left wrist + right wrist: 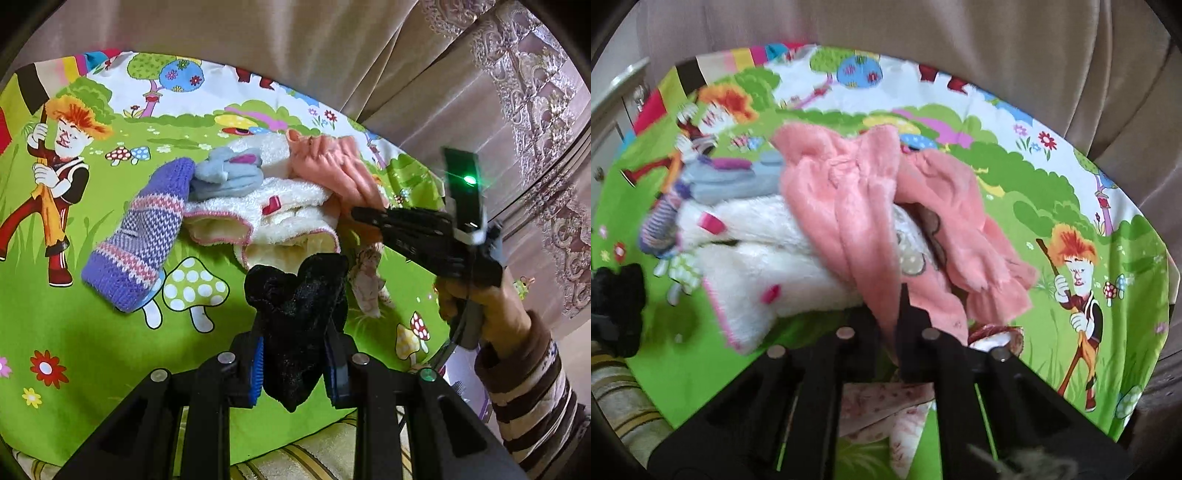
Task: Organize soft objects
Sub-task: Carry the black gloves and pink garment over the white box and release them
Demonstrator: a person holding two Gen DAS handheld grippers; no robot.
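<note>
The left gripper (295, 354) clamps a black velvet item (295, 314) above the cartoon-print sheet (92, 332); the right gripper (886, 314) pinches the pink fleece garment (849, 199) mid-sheet.

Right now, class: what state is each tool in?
Left tool: shut on the black soft item.
Right tool: shut on the pink fleece garment.

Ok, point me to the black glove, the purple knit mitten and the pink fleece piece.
black glove (295, 306): left wrist view, its middle, above the fingers.
purple knit mitten (142, 236): left wrist view, striped middle.
pink fleece piece (849, 206): right wrist view, upper fold.
</note>
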